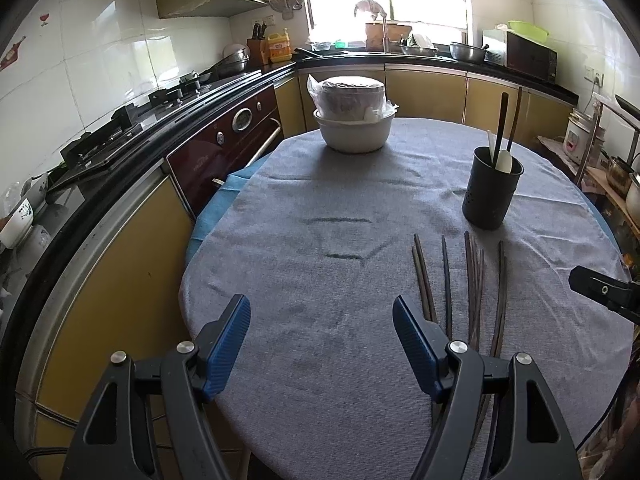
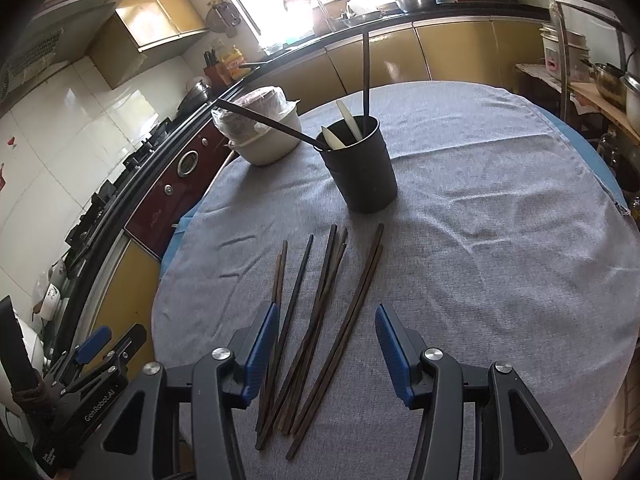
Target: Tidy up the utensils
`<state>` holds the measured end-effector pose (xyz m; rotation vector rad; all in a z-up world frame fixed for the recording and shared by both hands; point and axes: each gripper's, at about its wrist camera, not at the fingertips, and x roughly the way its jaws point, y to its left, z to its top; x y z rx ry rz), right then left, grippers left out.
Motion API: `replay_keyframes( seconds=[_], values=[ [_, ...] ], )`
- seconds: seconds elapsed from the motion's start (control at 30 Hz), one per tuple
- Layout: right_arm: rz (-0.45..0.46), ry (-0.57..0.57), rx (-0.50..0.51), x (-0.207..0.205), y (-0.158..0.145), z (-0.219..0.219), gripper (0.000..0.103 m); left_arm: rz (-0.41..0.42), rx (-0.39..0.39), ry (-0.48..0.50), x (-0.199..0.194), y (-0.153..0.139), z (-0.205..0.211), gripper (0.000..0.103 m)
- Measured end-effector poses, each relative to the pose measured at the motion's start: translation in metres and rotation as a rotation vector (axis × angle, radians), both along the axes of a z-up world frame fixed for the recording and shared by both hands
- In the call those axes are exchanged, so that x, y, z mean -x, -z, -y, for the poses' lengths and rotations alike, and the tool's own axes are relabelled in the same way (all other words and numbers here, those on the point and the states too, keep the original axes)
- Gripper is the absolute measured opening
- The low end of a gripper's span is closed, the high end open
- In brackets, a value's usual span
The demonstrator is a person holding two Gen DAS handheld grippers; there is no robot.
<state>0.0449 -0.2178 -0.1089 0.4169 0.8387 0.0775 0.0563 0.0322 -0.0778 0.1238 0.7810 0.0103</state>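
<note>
Risk: chopsticks (image 2: 320,320) lie bunched and overlapping on the tabletop (image 2: 480,240) short of the black holder (image 2: 362,168), so a pinch may take several or roll one; right gripper (image 2: 326,344) hangs angled down above them, left gripper (image 1: 322,340) beside, both jaws apart, empty.

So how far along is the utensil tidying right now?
Barely started. The black holder already has two dark sticks and two white utensils standing in it. Nothing is in hand: the left gripper and right gripper are both open and empty. The loose chopsticks on the grey cloth are left.
</note>
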Motion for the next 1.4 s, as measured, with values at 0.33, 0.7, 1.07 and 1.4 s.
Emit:
replay_keyframes(
  seconds=[0.33,0.7,1.07,1.4],
  values=[
    [-0.002,0.004,0.025,-0.003,0.000,-0.002,0.053,0.007,0.004,0.007,0.000,-0.001,0.001,0.074],
    [0.004,0.011,0.126,-0.007,-0.001,-0.010,0.053,0.026,0.017,0.023,-0.001,-0.005,0.002,0.074],
    [0.031,0.011,0.198,-0.005,-0.007,-0.017,0.053,0.038,0.029,0.028,0.001,-0.009,0.002,0.074],
    [0.025,0.002,0.172,-0.005,-0.007,-0.017,0.053,0.029,0.031,0.040,0.000,-0.007,0.001,0.074]
  ],
)
